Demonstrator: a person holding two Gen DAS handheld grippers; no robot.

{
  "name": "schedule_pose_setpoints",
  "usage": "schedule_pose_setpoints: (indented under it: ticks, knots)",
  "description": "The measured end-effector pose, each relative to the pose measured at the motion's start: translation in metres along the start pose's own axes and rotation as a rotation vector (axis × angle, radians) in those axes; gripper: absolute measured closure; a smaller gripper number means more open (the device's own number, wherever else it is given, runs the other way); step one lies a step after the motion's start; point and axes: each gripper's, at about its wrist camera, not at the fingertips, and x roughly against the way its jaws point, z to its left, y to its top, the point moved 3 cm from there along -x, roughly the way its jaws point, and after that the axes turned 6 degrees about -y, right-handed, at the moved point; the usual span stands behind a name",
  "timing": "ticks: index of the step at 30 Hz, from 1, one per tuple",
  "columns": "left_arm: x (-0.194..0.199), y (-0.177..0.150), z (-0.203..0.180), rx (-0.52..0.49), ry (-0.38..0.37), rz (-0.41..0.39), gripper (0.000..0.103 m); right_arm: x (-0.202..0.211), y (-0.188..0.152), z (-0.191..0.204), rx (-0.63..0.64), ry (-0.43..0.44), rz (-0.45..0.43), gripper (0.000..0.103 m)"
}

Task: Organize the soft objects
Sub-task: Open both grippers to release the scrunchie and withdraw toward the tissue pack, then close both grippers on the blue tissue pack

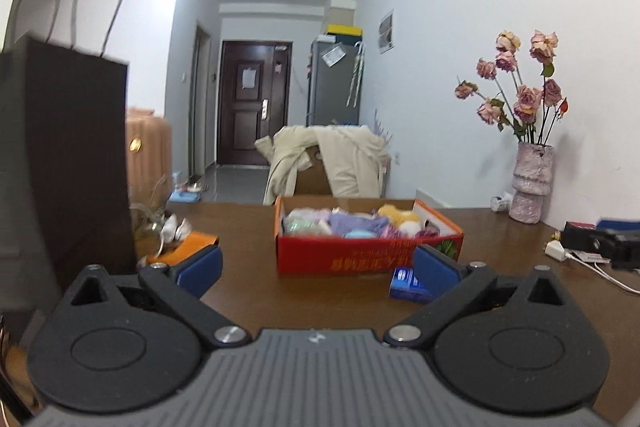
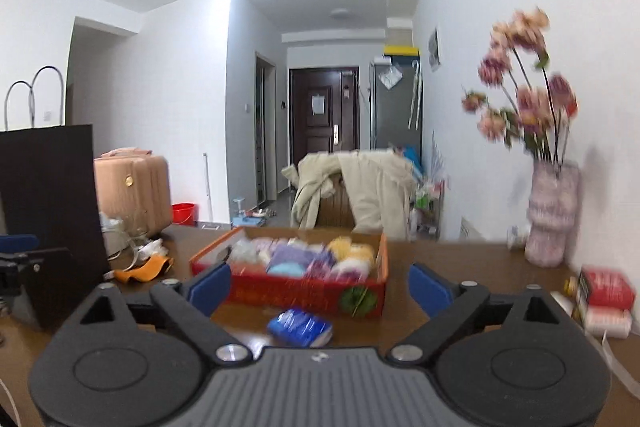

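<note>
Right wrist view, nearest first: the right claw [image 2: 319,287] stands wide open and empty, its blue pads spread apart, and the blue tissue packet [image 2: 300,327] lies on the brown desk [image 2: 460,267] just ahead of it, roughly centred between the pads and a little below them, its long axis running across the claw's line, tilted slightly. Nothing touches the packet. Left wrist view shows the left claw [image 1: 318,273] equally wide and empty, with the same packet [image 1: 406,285] off toward its right pad, partly hidden behind it, so the right hand looks the better placed of the two for a pick. Both claws point nearly level, dipped a little toward the desk, so a grasp would probably need the hand to drop and tip down. Beyond the packet sits the red cardboard box [image 2: 304,293], already holding a heap of soft pastel things [image 2: 304,255], seemingly where the packet belongs. Farther off, a dark paper bag [image 2: 48,187] stands at the left and a vase of dried roses [image 2: 552,211] by the wall.
</note>
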Motion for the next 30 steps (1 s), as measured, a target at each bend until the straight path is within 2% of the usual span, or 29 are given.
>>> schedule_pose_setpoints:
  ticks: [4,8,10,15,21,27,30]
  knots:
    - [0.019,-0.013,0.002,0.003,0.017,-0.003,0.000,0.026,-0.031,0.009,-0.012,-0.024,0.022,0.007]
    - [0.027,-0.017,0.002,0.002,0.008,-0.008,0.000,0.039,-0.055,0.015,-0.074,0.021,0.081,0.003]
    - [0.028,-0.016,0.001,-0.002,0.010,-0.016,0.000,0.037,-0.059,0.019,-0.066,0.025,0.100,0.003]
    - [0.022,-0.018,0.000,0.002,0.007,0.000,0.000,0.036,-0.058,0.021,-0.070,0.033,0.084,0.003]
    - [-0.010,-0.027,0.000,0.016,-0.015,0.084,0.000,0.020,-0.064,0.018,-0.097,0.021,0.126,0.004]
    - [-0.064,-0.032,-0.007,0.001,-0.062,0.159,0.000,-0.020,-0.069,0.005,-0.160,-0.008,0.178,0.006]
    - [-0.093,-0.027,-0.010,0.000,-0.102,0.173,0.000,-0.049,-0.069,-0.001,-0.181,-0.005,0.223,0.013]
